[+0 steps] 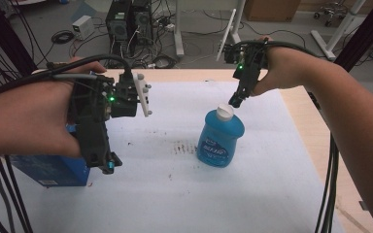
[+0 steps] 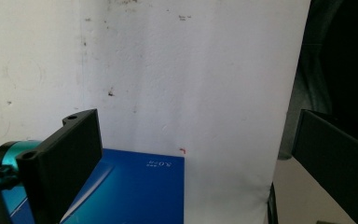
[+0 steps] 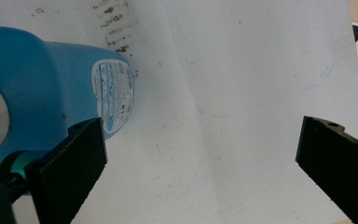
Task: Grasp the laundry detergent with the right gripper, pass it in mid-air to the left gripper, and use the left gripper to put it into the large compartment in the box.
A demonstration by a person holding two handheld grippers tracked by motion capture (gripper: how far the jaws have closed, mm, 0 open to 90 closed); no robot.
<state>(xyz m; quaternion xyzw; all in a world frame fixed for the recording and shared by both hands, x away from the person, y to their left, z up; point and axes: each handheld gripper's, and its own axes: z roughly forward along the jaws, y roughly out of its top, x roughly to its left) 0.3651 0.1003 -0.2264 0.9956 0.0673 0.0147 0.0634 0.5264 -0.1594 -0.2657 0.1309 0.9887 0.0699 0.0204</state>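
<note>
On the white sheet (image 1: 175, 194) covering the surface, a blue bottle (image 1: 220, 140) with a white cap (image 1: 225, 112) stood upright, and everything else is placed from it. Just above and behind its cap hung the right gripper (image 1: 237, 100), tilted down toward the cap without touching it; in the right gripper view its jaws were spread wide with nothing between them, the bottle (image 3: 51, 88) lying off to one side of them. Well to the left of the bottle, the left gripper (image 1: 108, 164) hovered over a dark blue box (image 1: 53, 170) at the sheet's near left edge. In the left gripper view, its jaws were likewise spread and empty, with the box (image 2: 135, 191) below them.
</note>
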